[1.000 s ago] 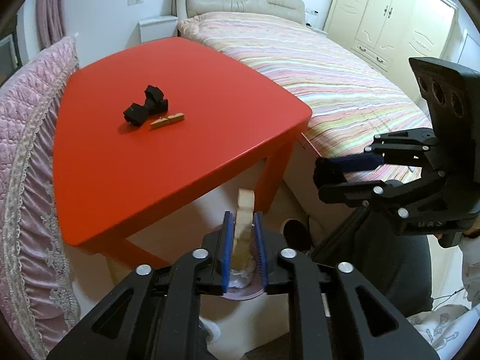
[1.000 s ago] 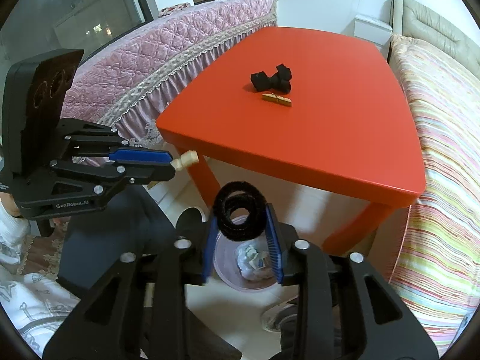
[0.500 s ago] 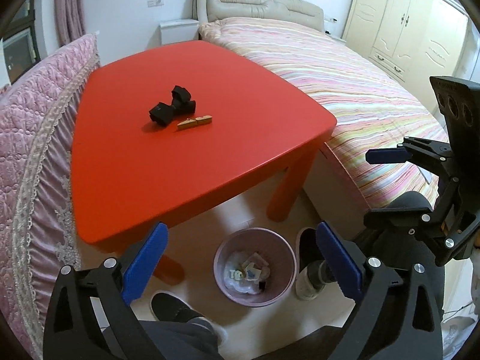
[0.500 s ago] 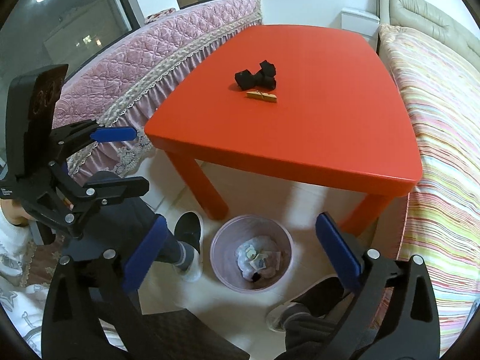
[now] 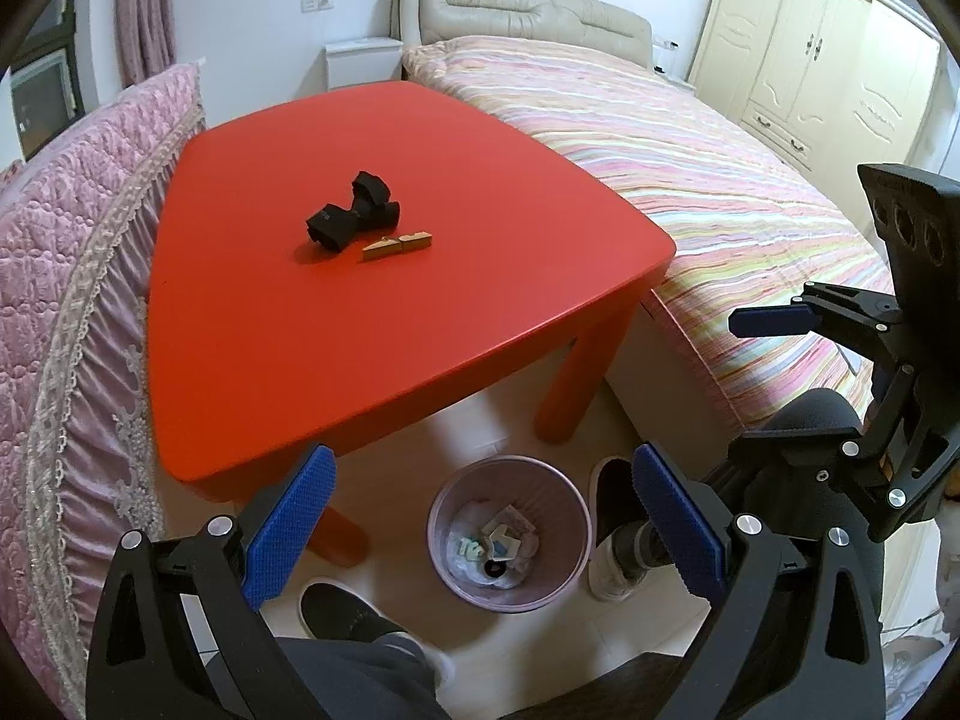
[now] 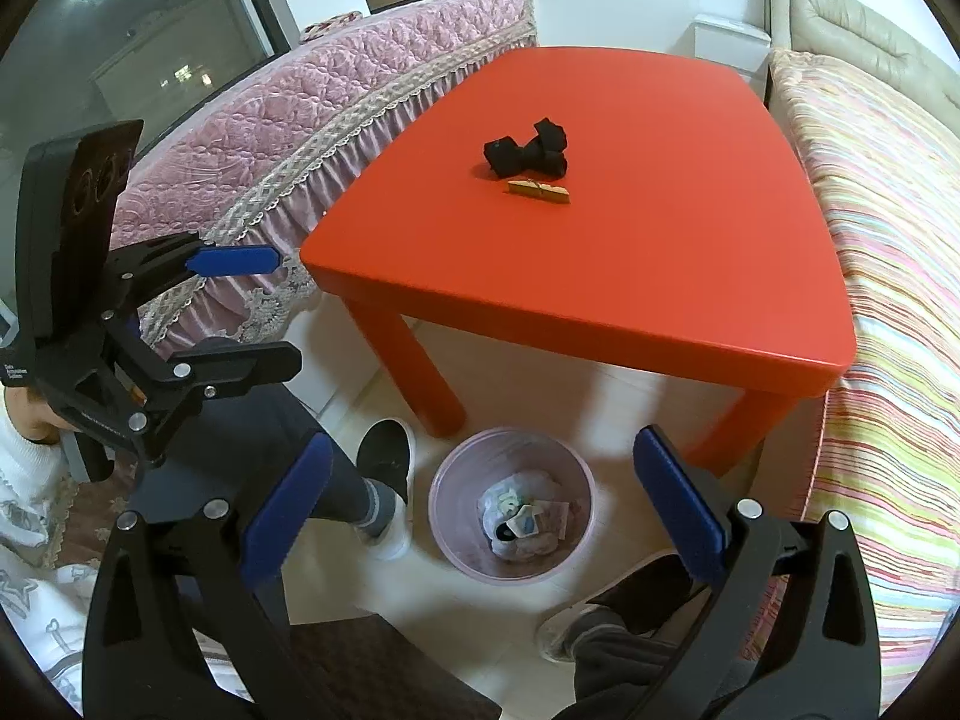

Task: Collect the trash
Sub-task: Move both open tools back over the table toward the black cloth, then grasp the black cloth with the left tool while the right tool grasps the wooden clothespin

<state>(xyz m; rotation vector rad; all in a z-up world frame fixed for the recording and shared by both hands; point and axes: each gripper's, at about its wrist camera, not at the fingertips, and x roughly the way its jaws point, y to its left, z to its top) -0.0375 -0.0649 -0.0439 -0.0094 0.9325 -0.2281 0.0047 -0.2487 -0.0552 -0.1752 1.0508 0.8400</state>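
Two pieces of trash wait on the glossy red bench (image 5: 336, 324) with rounded corners: a crumpled black fabric bundle (image 5: 353, 221), soft and matte, and just beside it on the near side a small pale wooden clothespin (image 5: 397, 246), lying flat. Over the floor, the left gripper (image 5: 480, 516) and the right gripper (image 6: 480, 507) both hang spread wide and empty above a ribbed, pale pink plastic wastebasket (image 6: 444, 495) that already holds crumpled paper and scraps. The fabric looks light and limp; it would likely give under pressure, so a pinch across its thick middle knot seems the surest hold. The clothespin appears light, stiff and thin, likely to skid on the slick bench top; closing the textured blue pads (image 5: 288, 525) across its long narrow sides looks the best bet. A quilted pink cover with lace trim (image 5: 66, 276) flanks the bench, a striped bedspread (image 5: 708, 180) the other side.
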